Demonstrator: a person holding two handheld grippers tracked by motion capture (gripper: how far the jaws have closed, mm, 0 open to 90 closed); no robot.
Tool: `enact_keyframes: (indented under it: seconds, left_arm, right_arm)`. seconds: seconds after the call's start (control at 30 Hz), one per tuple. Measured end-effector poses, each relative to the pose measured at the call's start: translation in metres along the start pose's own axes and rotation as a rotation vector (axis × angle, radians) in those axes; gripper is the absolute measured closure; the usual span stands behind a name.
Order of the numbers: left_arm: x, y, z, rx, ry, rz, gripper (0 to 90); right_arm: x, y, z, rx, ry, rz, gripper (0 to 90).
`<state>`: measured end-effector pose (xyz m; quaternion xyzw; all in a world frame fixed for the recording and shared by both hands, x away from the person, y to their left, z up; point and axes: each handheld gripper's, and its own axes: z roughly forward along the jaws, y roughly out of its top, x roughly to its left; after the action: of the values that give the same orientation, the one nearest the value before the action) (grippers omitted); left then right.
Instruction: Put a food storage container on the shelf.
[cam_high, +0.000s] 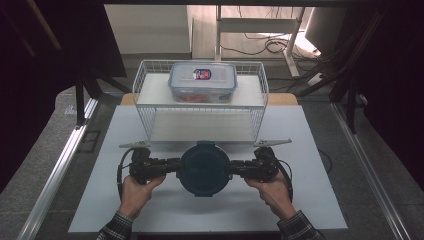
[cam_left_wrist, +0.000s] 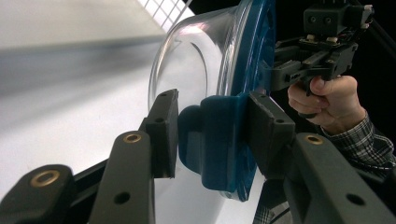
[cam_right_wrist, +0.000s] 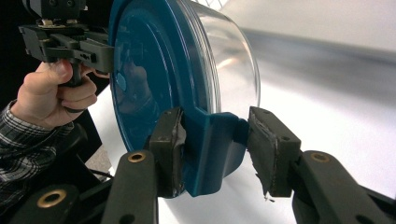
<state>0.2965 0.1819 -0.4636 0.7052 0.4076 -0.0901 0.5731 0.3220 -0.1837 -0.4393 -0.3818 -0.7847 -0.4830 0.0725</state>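
A round clear container with a dark blue lid (cam_high: 205, 169) hangs between my two grippers over the near half of the white table (cam_high: 310, 200). My left gripper (cam_high: 176, 165) is shut on the lid's left clasp tab (cam_left_wrist: 210, 140), one pad on each side. My right gripper (cam_high: 234, 168) is shut on the opposite tab (cam_right_wrist: 210, 149) in the same way. The clear bowl (cam_left_wrist: 187, 60) looks empty. In the right gripper view the lid (cam_right_wrist: 144, 70) faces the camera and the bowl (cam_right_wrist: 229, 60) points away. Whether the container touches the table I cannot tell.
A white wire rack (cam_high: 145, 107) stands across the back of the table, just beyond the container. On its top shelf sits a rectangular clear food box (cam_high: 202, 82) with something red inside. Bare table lies to both sides and in front of the hands.
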Motion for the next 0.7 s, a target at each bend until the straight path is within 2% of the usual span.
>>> enact_keyframes:
  seconds: [0.27,0.7]
  left_arm:
    - [-0.003,0.025,-0.005,-0.026,-0.005,0.023,57.3]
    - [-0.009,0.075,-0.015,-0.086,-0.012,0.054,57.3]
  right_arm:
    - [0.005,0.023,-0.008,-0.022,-0.014,-0.032,56.1]
    - [0.009,0.078,-0.021,-0.083,-0.014,-0.054,56.4]
